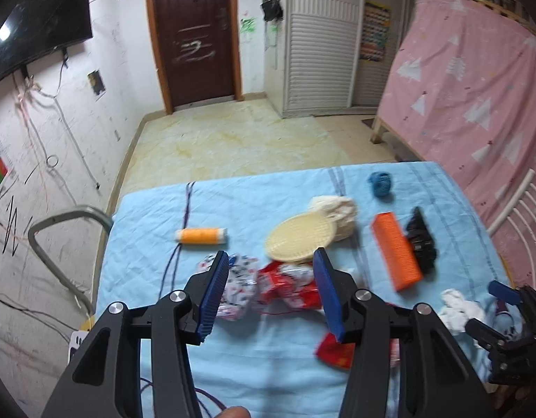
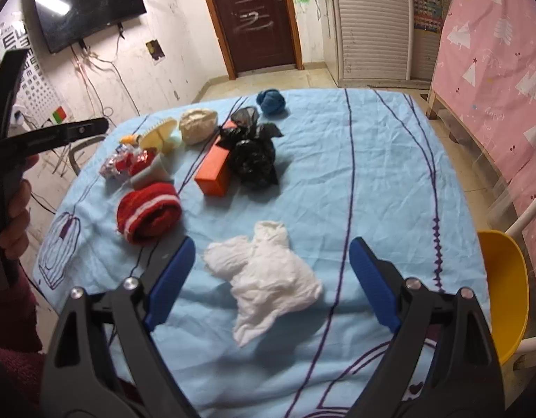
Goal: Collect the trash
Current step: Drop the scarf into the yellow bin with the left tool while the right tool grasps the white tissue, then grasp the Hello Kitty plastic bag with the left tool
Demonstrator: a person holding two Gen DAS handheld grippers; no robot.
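My left gripper [image 1: 269,261] is open and empty, just above crumpled red and silver wrappers [image 1: 289,287] on the blue cloth. A white patterned wrapper [image 1: 238,289] lies beside them under the left finger. My right gripper [image 2: 271,247] is open and empty, its jaws either side of a crumpled white tissue [image 2: 268,275]. That tissue [image 1: 458,308] and the right gripper [image 1: 505,313] also show at the right edge of the left wrist view. A crumpled black plastic bag [image 2: 254,153] lies further back. The wrappers [image 2: 127,163] show at the left of the right wrist view.
On the blue cloth [image 2: 355,181] lie an orange box [image 2: 214,169], a rolled red towel [image 2: 149,212], a cream ball [image 2: 198,125], a blue ball [image 2: 269,101], a round cream lid [image 1: 301,240] and an orange spool [image 1: 200,236]. A yellow chair [image 2: 505,285] stands right.
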